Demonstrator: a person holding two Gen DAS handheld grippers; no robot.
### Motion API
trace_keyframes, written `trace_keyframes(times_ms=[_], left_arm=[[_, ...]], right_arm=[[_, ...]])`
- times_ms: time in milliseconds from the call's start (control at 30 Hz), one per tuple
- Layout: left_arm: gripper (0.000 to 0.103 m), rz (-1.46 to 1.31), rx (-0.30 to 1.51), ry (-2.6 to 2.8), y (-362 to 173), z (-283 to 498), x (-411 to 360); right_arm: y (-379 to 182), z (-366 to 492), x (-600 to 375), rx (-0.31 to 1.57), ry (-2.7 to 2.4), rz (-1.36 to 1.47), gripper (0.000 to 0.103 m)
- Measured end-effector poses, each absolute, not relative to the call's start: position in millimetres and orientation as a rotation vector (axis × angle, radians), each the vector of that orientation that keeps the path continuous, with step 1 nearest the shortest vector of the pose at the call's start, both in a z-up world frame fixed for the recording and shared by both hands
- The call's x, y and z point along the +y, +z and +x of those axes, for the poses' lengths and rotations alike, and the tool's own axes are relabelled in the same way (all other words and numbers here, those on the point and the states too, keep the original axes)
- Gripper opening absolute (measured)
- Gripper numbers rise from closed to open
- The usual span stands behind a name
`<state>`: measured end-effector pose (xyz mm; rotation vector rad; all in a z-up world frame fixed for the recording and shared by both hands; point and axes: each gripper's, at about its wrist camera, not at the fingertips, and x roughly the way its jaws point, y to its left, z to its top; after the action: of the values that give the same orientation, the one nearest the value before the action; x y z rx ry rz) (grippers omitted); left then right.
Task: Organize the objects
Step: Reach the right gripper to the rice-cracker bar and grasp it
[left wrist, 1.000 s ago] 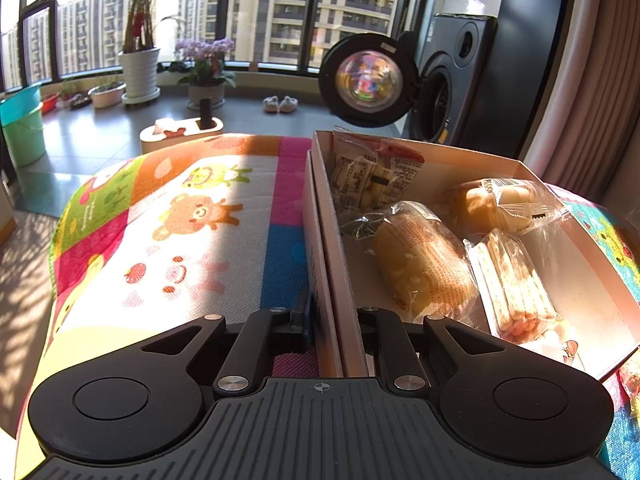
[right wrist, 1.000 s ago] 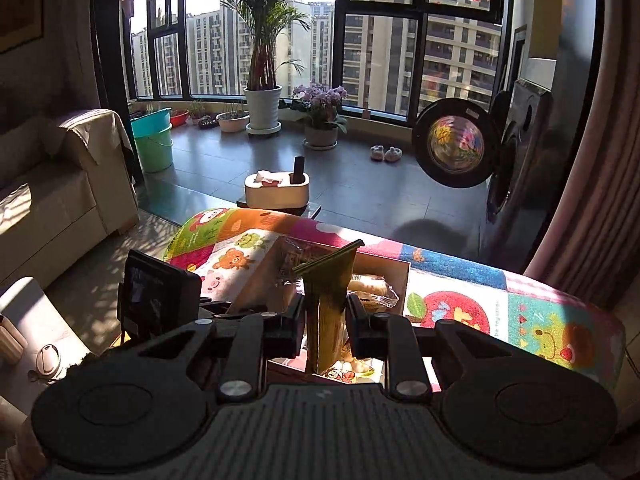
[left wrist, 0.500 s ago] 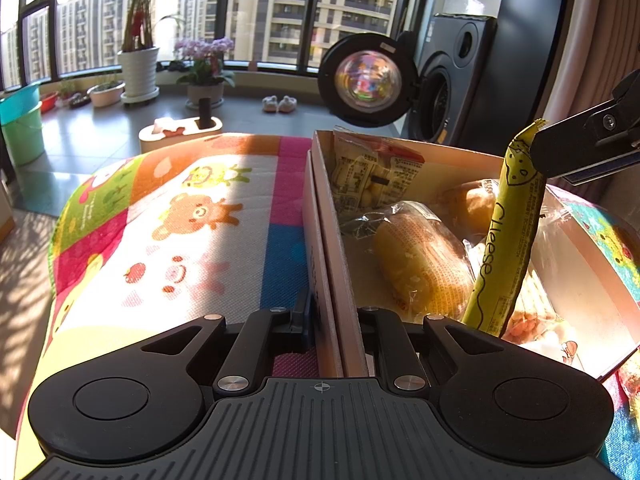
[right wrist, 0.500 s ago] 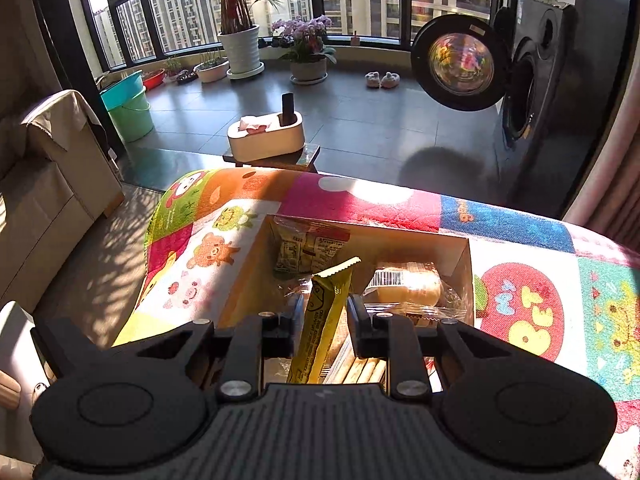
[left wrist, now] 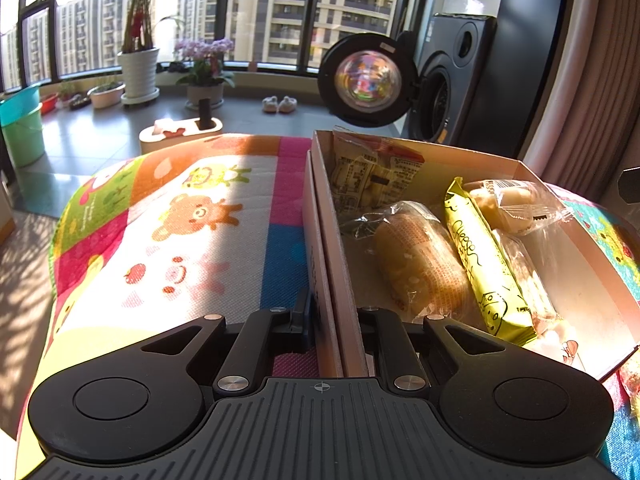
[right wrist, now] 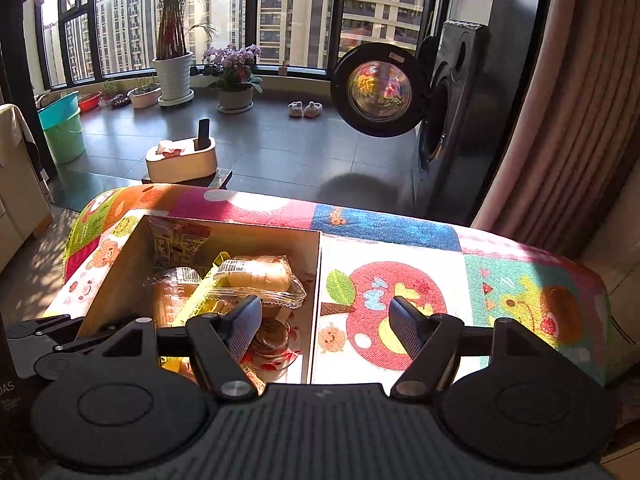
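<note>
Left gripper (left wrist: 334, 312) jaws clamped on cardboard box (left wrist: 326, 240) wall, right gripper (right wrist: 326, 312) jaws spread wide — glossy yellow cheese stick wrapper (left wrist: 486, 264) lying among crinkly clear-wrapped buns.

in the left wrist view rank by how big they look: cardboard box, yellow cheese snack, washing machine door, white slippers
1. cardboard box
2. washing machine door and yellow cheese snack: look alike in extent, and the snack is much nearer, so unranked
3. white slippers

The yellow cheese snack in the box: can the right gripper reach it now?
Probably yes. The right gripper is open beside the box, and the yellow cheese snack lies on top, uncovered.
</note>
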<state>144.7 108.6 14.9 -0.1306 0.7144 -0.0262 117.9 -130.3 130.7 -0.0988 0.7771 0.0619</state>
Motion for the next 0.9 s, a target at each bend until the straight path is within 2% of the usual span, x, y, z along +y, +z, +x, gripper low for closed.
trace_keyframes(times_ms=[167,267,500,567,900], left_arm=[[0.014,-0.13,0.714,-0.026,14.9,144.8,108.4],[0.014,-0.13,0.714,-0.026,15.0,144.7,108.6],[0.014,-0.131,0.714,-0.027,14.9,144.7,108.5],[0.014,-0.13,0.714,-0.026,15.0,144.7,108.5],[0.014,-0.13,0.714,-0.026,15.0,144.7,108.5]], right_arm=[[100.3,115.2,-177.0,0.854,-0.036,-0.037,0.069],[74.7,113.9,-198.0,0.93,-0.052,0.019,0.053],[41.8,103.3,-208.8,1.012,-0.019,0.089,0.031],[39.7,95.2,-206.9,1.024,-0.01,0.083,0.028],[46.4,19.5,-186.7,1.083,0.107,-0.035,0.028]])
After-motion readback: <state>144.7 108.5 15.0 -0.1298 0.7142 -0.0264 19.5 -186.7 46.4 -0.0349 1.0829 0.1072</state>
